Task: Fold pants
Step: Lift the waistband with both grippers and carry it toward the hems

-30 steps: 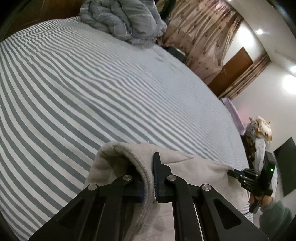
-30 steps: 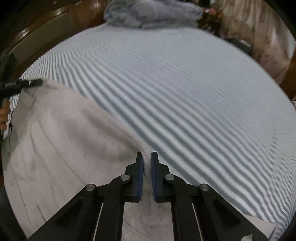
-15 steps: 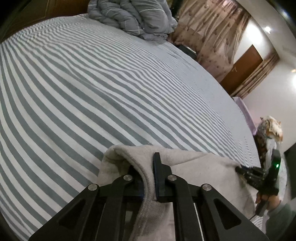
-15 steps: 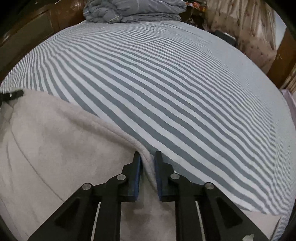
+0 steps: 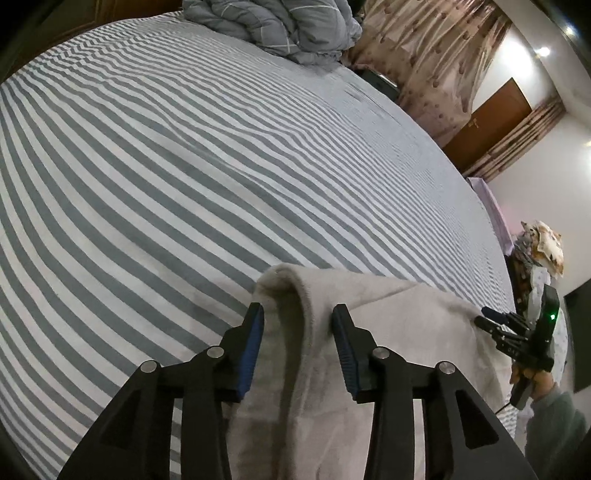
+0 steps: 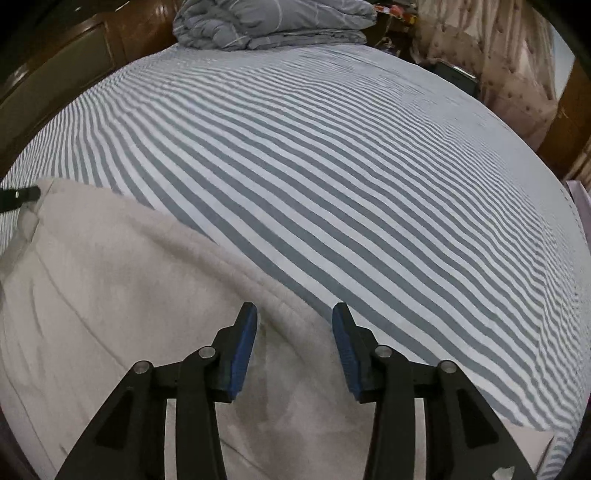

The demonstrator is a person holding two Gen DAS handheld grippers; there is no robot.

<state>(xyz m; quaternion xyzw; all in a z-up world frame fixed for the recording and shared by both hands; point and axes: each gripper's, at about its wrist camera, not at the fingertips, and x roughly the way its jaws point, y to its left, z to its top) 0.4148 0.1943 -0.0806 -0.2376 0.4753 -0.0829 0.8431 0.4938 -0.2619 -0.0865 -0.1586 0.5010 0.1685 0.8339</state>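
Light beige fleece pants (image 5: 399, 332) lie on the striped bed, also seen in the right wrist view (image 6: 129, 280). My left gripper (image 5: 298, 315) is open, its jaws on either side of a raised fold at the pants' left corner. My right gripper (image 6: 294, 314) is open over the pants' far edge, the cloth lying flat between the jaws. The right gripper also shows in the left wrist view (image 5: 517, 336) at the pants' right corner. The left gripper's tip (image 6: 18, 195) shows at the left edge of the right wrist view.
The bed has a grey and white striped sheet (image 5: 221, 166) stretching far ahead. A bundled grey duvet (image 6: 273, 22) sits at the head of the bed. Curtains (image 5: 436, 55) and a wooden door (image 5: 487, 125) stand to the right. A wooden headboard (image 6: 74, 55) is at the back left.
Both grippers were shut on the pants' edge and have now opened, letting the cloth go. The pants have settled down onto the bed.
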